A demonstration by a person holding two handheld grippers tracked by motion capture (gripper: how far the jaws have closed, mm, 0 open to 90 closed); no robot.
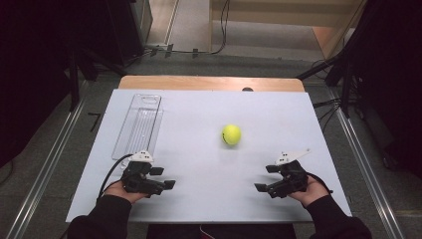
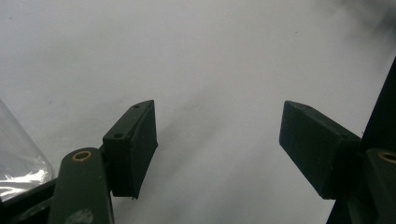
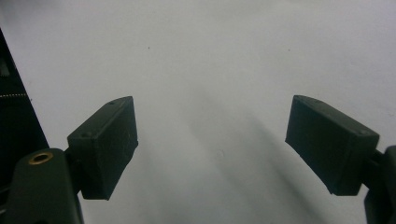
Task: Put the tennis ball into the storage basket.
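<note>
Resting on the white desk (image 1: pixel 199 109), a yellow tennis ball (image 1: pixel 231 134) lies apart from both claws. Nearer than the ball, the left claw (image 1: pixel 163 178) and right claw (image 1: pixel 266 178) are released, grasping nothing. Left of the ball lies a clear tray (image 1: pixel 139 124).

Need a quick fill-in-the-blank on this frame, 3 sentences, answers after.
1. The yellow ball lies nearer the ____ gripper.
2. The clear tray lies just beyond the ____ gripper.
3. Both grippers' jaws stand ____, with nothing between them.

Missing words: right; left; open
</note>
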